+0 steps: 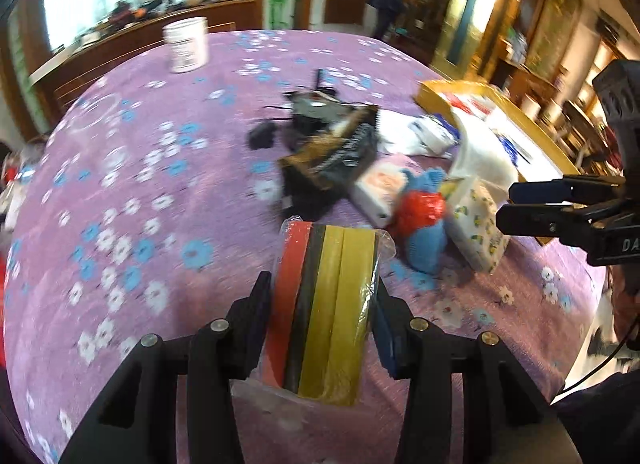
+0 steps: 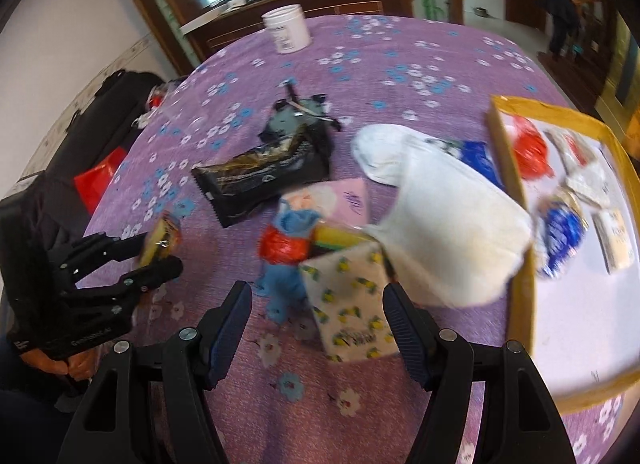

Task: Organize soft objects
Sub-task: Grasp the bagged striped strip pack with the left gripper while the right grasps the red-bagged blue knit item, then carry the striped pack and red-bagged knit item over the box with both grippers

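Meanwhile, left fingers are pinching a wrapped sponge pack; right fingers are hanging spread. Blurred packets are lying in the yellow-rimmed tray.

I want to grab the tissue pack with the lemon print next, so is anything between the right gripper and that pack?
Nothing visible. The right gripper is open and the tissue pack lies straight ahead between its jaws, with a blue toy beside it on the left.

The left gripper is clamping a plastic-wrapped pack of red, black and yellow sponges above the purple floral tablecloth. The right gripper is hovering beside a lemon-printed tissue pack.
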{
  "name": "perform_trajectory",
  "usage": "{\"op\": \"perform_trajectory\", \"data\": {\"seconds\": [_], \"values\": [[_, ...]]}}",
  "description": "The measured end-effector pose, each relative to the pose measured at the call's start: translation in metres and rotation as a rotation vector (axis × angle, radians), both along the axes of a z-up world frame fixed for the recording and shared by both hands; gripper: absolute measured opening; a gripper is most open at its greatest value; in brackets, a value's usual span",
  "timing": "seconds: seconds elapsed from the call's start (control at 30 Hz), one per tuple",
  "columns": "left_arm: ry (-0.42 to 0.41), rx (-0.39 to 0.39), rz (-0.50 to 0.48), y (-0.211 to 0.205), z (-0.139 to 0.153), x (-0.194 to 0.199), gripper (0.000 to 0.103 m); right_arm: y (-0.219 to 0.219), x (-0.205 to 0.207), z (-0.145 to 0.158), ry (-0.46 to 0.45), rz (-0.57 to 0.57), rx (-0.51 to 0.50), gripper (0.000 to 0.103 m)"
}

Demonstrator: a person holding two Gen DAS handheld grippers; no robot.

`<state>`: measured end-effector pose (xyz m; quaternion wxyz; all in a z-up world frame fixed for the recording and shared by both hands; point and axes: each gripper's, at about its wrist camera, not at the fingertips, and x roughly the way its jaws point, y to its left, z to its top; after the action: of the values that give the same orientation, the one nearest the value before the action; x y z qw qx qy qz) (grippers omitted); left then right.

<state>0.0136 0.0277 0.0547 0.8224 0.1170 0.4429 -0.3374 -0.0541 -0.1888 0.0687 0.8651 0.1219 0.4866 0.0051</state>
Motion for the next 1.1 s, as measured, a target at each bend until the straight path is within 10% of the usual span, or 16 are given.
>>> {"op": "perform_trajectory", "data": {"seconds": [0.23,0.33,0.43,0.8,1.1], "values": [[-0.008,-0.021,0.066,0.019,0.005,-0.008,0.045,0.034,0.04,-0.012,0.011,0.136,-0.146,0.072],[-0.017,-0.022,0.078,0.022,0.008,-0.011,0.045,0.054,0.058,-0.028,0.059,0.218,-0.256,0.031],[-0.02,-0.022,0.089,0.023,0.01,-0.013,0.045,0.067,0.054,-0.031,0.048,0.267,-0.296,0.031],[-0.025,-0.051,0.076,0.004,0.022,-0.019,0.045,-0.004,0.008,0.028,-0.17,0.154,0.149,0.031],[-0.047,-0.078,-0.02,-0.054,0.041,-0.031,0.045,-0.08,-0.031,0.041,-0.207,-0.003,0.258,0.031]]}}
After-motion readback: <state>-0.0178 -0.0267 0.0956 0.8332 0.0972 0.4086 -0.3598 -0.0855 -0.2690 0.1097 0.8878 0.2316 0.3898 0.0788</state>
